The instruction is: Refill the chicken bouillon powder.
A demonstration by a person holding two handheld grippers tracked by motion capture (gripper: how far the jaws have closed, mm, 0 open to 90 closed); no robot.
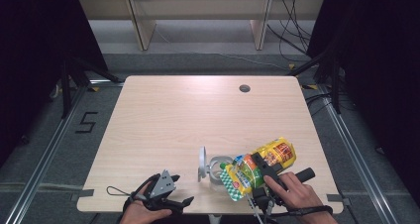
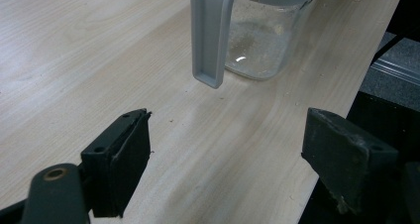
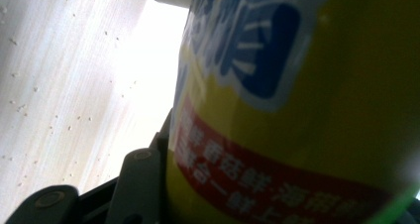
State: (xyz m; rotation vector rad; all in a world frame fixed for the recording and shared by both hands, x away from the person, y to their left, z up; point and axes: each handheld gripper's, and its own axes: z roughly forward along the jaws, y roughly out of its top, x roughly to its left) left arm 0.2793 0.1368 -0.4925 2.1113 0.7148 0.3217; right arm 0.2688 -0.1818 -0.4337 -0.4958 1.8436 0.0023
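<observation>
A yellow snack packet [image 1: 278, 152] with a green and white checked end is tipped on its side, that end over a clear plastic jug [image 1: 217, 170] near the table's front edge. My right gripper [image 1: 256, 165] is shut on the packet. In the right gripper view the packet [image 3: 297, 110] sits close to the lens against the left finger [image 3: 141, 184]. My left gripper [image 1: 183, 188] rests at the front left, open with nothing between its fingers, pointing at the jug [image 2: 260, 40] and its grey handle [image 2: 208, 35]. The jug's grey lid [image 1: 202, 162] stands flipped up.
The light wooden table [image 1: 173, 115] has a round cable hole [image 1: 244, 88] at the back right. Small crumbs [image 3: 29, 100] lie scattered on the wood. Metal rails run along the floor on both sides, and wooden shelving stands behind.
</observation>
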